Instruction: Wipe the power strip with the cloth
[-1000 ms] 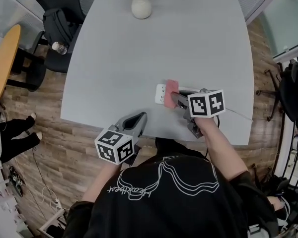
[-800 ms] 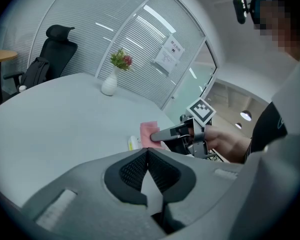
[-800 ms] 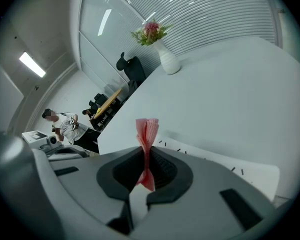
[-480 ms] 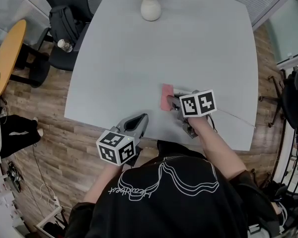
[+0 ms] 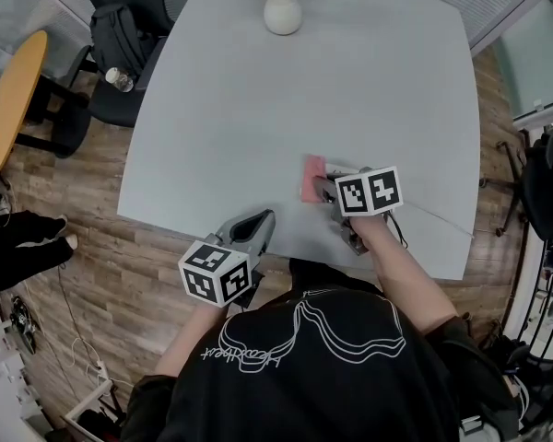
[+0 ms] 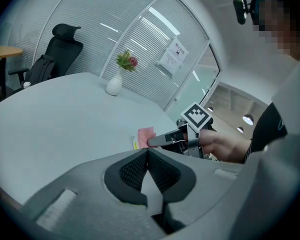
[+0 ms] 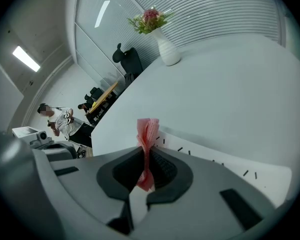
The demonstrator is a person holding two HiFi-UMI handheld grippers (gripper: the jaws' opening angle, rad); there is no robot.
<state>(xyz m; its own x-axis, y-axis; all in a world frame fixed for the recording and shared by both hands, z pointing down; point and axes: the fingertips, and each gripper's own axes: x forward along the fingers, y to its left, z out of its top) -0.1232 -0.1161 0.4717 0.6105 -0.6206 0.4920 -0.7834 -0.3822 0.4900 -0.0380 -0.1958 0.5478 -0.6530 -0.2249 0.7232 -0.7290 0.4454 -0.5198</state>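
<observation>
- My right gripper (image 7: pixel 147 160) has its jaws squeezed together on the pink cloth (image 7: pixel 147 132). Its own view shows the folded cloth standing up out of the pads. The head view hides that grip behind the marker cube.
- The same view shows the white power strip (image 7: pixel 225 158) lying flat on the table just past the jaws, its dark slots in a row. The cloth is over one end of it, but I cannot tell whether it presses down.
- In the head view the strip is almost wholly covered by cloth and gripper. A thin cable (image 5: pixel 433 215) runs from there toward the table's right edge.
- My left gripper (image 6: pixel 147 156) is closed, with nothing between its pads. The head view puts it at the near edge of the grey table (image 5: pixel 258 109), well apart from the strip.
- The left gripper view looks across at my right hand (image 6: pixel 225 146) and the cloth from the side.
- A white vase (image 5: pixel 283 12) of flowers stands at the far edge, and a black chair (image 5: pixel 120 44) sits off the table's far left corner.
</observation>
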